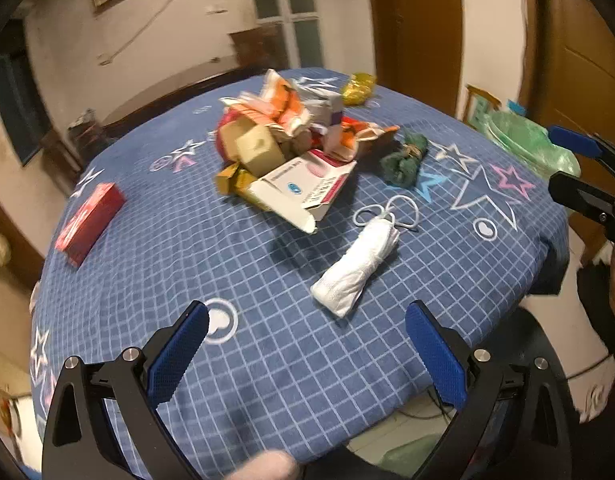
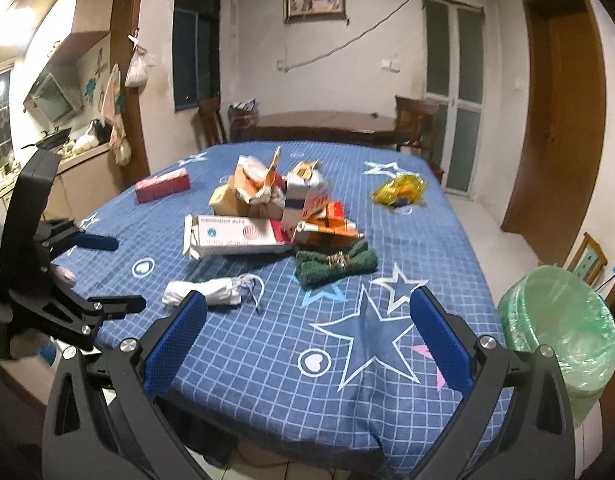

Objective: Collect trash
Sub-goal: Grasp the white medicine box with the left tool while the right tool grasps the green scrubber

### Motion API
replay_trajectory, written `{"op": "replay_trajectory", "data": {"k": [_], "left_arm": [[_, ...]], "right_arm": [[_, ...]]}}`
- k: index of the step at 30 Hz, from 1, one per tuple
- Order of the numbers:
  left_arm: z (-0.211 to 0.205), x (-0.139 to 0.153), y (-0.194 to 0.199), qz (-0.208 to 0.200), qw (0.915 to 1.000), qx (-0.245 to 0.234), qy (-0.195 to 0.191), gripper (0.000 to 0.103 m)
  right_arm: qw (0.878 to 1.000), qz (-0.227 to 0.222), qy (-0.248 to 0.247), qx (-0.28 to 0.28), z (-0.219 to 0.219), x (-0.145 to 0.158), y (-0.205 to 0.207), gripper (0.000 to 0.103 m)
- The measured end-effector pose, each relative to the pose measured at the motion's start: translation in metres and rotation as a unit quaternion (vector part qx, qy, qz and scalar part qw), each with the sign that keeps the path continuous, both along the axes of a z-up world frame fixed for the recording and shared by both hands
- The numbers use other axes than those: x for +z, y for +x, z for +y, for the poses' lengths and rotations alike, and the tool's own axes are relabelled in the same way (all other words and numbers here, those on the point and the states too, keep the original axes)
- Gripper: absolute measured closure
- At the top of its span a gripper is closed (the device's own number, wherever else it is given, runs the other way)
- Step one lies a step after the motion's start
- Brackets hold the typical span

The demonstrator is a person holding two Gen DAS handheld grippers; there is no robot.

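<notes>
A pile of crumpled cartons and wrappers (image 1: 283,128) (image 2: 275,200) lies mid-table on the blue checked cloth (image 1: 267,360) (image 2: 267,344). A white-and-pink box (image 1: 307,188) (image 2: 235,236) lies at its near side. A rolled white mask (image 1: 355,268) (image 2: 207,292), a green bundle (image 1: 405,158) (image 2: 335,264), a yellow wrapper (image 1: 359,88) (image 2: 399,190) and a red box (image 1: 89,222) (image 2: 163,186) lie apart. My left gripper (image 1: 307,352) is open and empty above the near cloth. My right gripper (image 2: 307,340) is open and empty over the table's near edge.
A bin lined with a green bag (image 2: 559,336) (image 1: 527,140) stands off the table's right side. A wooden table and chairs (image 2: 327,124) stand behind. A wooden door (image 2: 559,112) is at the right, a kitchen counter (image 2: 67,152) at the left.
</notes>
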State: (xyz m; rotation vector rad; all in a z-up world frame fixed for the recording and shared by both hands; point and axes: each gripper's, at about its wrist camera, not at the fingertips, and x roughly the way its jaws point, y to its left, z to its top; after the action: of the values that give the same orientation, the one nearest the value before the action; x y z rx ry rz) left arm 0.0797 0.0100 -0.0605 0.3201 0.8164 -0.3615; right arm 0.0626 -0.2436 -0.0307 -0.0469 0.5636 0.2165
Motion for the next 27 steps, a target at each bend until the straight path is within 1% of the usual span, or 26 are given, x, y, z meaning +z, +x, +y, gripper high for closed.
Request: {"op": "replay_trajectory", "data": {"k": [3, 6, 9, 11, 12, 14, 17, 18, 19, 20, 21, 22, 25, 27], "left_arm": [[-0.003, 0.008, 0.015, 0.005, 0.9996, -0.028, -0.003, 0.005], [-0.008, 0.022, 0.039, 0.005, 0.9988, -0.047, 0.009, 0.005], [-0.019, 0.028, 0.070, 0.031, 0.9968, -0.071, 0.020, 0.005], [-0.032, 0.022, 0.091, 0.050, 0.9945, -0.082, 0.043, 0.005], [-0.038, 0.019, 0.101, 0.053, 0.9935, -0.082, 0.058, 0.005], [-0.047, 0.012, 0.114, 0.059, 0.9918, -0.085, 0.075, 0.005], [-0.054, 0.004, 0.131, 0.070, 0.9912, -0.076, 0.082, 0.006], [-0.056, 0.001, 0.134, 0.075, 0.9909, -0.076, 0.082, 0.010], [-0.059, -0.004, 0.138, 0.082, 0.9902, -0.077, 0.083, 0.018], [-0.062, -0.008, 0.140, 0.087, 0.9896, -0.076, 0.085, 0.023], [-0.064, -0.012, 0.143, 0.094, 0.9893, -0.070, 0.087, 0.033], [-0.065, -0.015, 0.144, 0.097, 0.9895, -0.066, 0.084, 0.038], [-0.064, -0.018, 0.145, 0.087, 0.9920, -0.056, 0.072, 0.040], [-0.064, -0.019, 0.141, 0.079, 0.9929, -0.052, 0.072, 0.042]], "right_arm": [[1.000, 0.018, -0.009, 0.021, 0.001, -0.007, 0.007, 0.005], [0.998, 0.042, -0.013, 0.040, 0.003, -0.016, 0.016, 0.005], [0.997, 0.056, -0.009, 0.051, 0.005, -0.023, 0.023, 0.005], [0.996, 0.063, -0.002, 0.057, 0.005, -0.025, 0.027, 0.005], [0.996, 0.069, 0.005, 0.059, 0.004, -0.027, 0.029, 0.005], [0.995, 0.080, 0.021, 0.063, 0.001, -0.030, 0.034, 0.005], [0.991, 0.102, 0.057, 0.060, -0.010, -0.034, 0.044, 0.005], [0.990, 0.107, 0.069, 0.059, -0.014, -0.035, 0.046, 0.005], [0.989, 0.113, 0.082, 0.057, -0.017, -0.035, 0.048, 0.005], [0.987, 0.119, 0.095, 0.056, -0.020, -0.036, 0.051, 0.005], [0.985, 0.125, 0.110, 0.055, -0.024, -0.036, 0.054, 0.005], [0.982, 0.130, 0.126, 0.053, -0.027, -0.037, 0.058, 0.005], [0.975, 0.140, 0.168, 0.043, -0.036, -0.037, 0.069, 0.008], [0.968, 0.150, 0.198, 0.030, -0.042, -0.039, 0.081, 0.022]]}}
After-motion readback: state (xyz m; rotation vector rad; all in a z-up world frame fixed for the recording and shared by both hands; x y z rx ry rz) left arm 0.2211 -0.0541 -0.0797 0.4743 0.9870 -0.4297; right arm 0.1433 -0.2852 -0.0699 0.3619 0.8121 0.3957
